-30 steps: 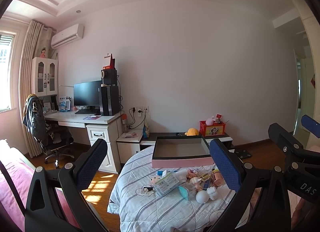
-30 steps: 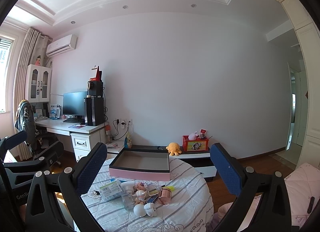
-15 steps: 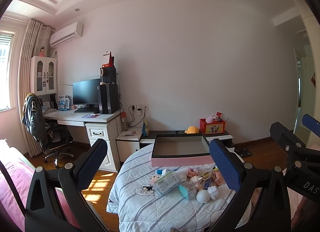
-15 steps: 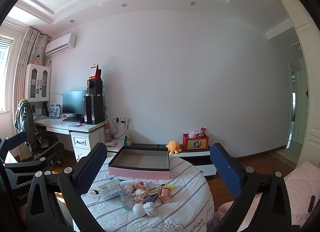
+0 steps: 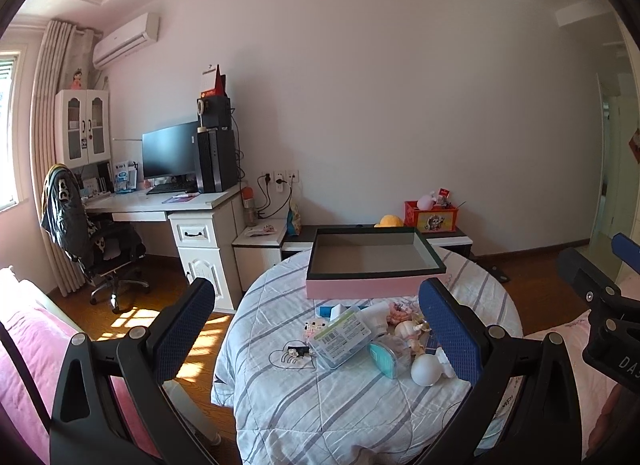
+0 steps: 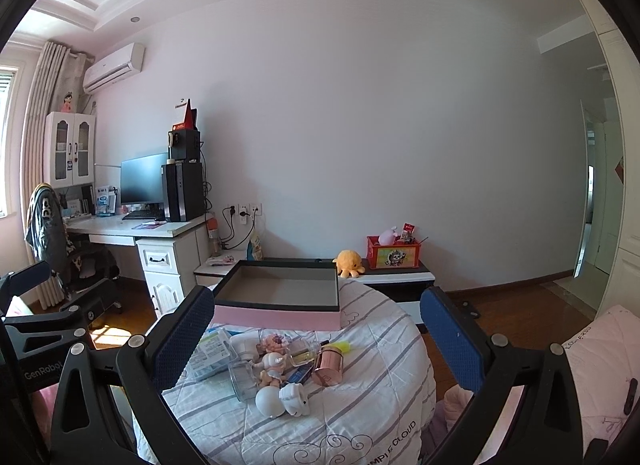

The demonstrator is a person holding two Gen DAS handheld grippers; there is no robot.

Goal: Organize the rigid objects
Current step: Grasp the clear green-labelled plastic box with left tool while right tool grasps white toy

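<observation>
- Left claw (image 5: pixel 316 329) hangs wide apart, nothing between its blue pads — well short of the clutter on the striped quilt (image 5: pixel 304 417).
- Just ahead of it, a little left of centre, lies the flat labelled box (image 5: pixel 340 336); right of that the teal-capped jar (image 5: pixel 386 357), then the white round bottle (image 5: pixel 427 369) close beside its right finger.
- Beyond the heap, straight ahead, the pink tray (image 5: pixel 374 263) sits with a bare floor — nothing sorted into it, so the job looks barely begun.
- Right claw (image 6: pixel 316 339) is spread wide too, holding nothing.
- Below its gap lie a small doll (image 6: pixel 272 367), the rose-gold cup (image 6: pixel 329 365) tipped on its side, and a yellow-tipped piece (image 6: pixel 340 345) beyond the cup.
- Every item waits outside the tray — the whole pile is left to move.
</observation>
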